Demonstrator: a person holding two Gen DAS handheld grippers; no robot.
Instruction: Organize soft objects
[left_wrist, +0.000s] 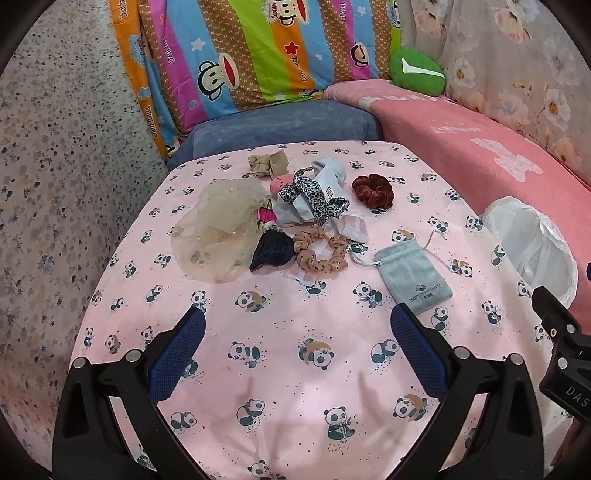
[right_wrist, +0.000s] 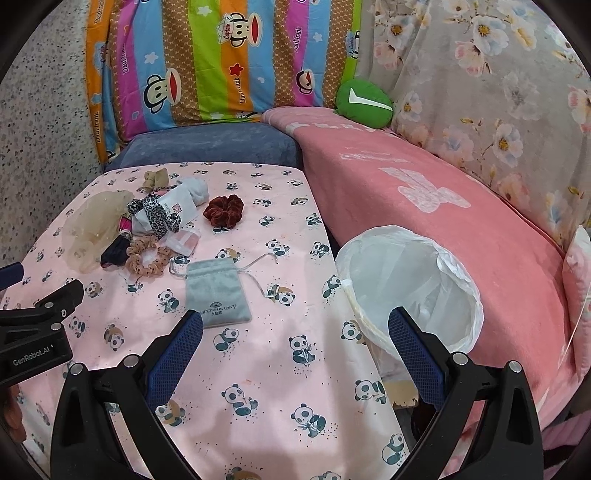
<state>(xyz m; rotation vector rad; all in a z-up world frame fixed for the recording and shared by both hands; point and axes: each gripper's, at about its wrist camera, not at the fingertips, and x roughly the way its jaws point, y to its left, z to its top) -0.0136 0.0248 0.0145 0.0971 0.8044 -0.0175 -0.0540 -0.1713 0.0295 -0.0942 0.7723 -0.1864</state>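
On the pink panda-print table (left_wrist: 280, 354) (right_wrist: 258, 369) lies a heap of soft things: a beige mesh pouf (left_wrist: 218, 225) (right_wrist: 94, 225), a leopard-print scrunchie (left_wrist: 317, 199) (right_wrist: 157, 214) on a grey-white cloth, a peach dotted scrunchie (left_wrist: 321, 251) (right_wrist: 147, 258), a dark red velvet scrunchie (left_wrist: 371, 190) (right_wrist: 223, 210), a tan one (left_wrist: 267, 164) and a grey drawstring pouch (left_wrist: 412, 275) (right_wrist: 218, 295). My left gripper (left_wrist: 297, 328) hovers open, near the table's front, short of the heap. Open too, my right gripper (right_wrist: 295, 332) hangs between the pouch and the bin.
A bin lined with a white plastic bag (right_wrist: 410, 288) (left_wrist: 532, 243) stands at the table's right edge, against a pink blanketed sofa (right_wrist: 424, 192). Behind are a blue cushion (left_wrist: 280, 125), a striped cartoon quilt (left_wrist: 251, 55) and a green plush (right_wrist: 364, 103).
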